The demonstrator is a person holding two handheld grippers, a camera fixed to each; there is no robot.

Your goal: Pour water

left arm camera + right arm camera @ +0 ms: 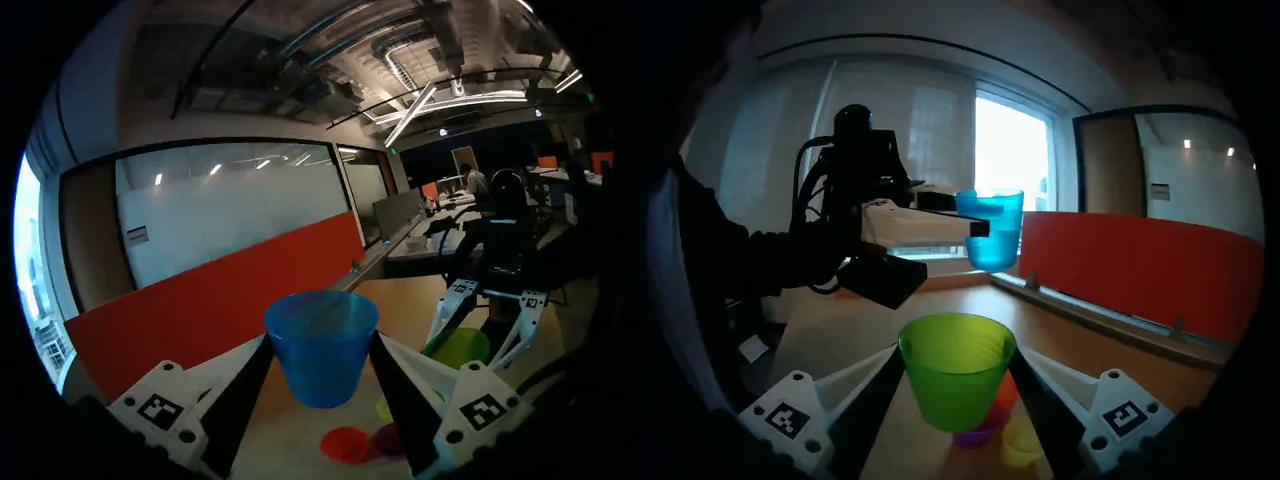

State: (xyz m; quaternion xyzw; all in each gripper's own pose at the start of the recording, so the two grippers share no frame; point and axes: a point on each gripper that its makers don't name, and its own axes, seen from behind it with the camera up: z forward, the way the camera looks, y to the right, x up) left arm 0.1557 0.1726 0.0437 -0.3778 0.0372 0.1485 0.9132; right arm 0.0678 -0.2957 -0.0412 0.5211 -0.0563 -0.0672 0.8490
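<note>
A light wooden tabletop (1096,344) is recorded. Three small cups are found standing on it close together, openings up: a red cup (346,444), a purple cup (390,440) just beside it, and a yellow cup (384,410) next to the purple one. The same group is noted in the right gripper view, well apart from the far edge of the tabletop. Along that far edge a grey strip (1088,310) with small brackets is observed, backed by a red partition (1152,272).
</note>
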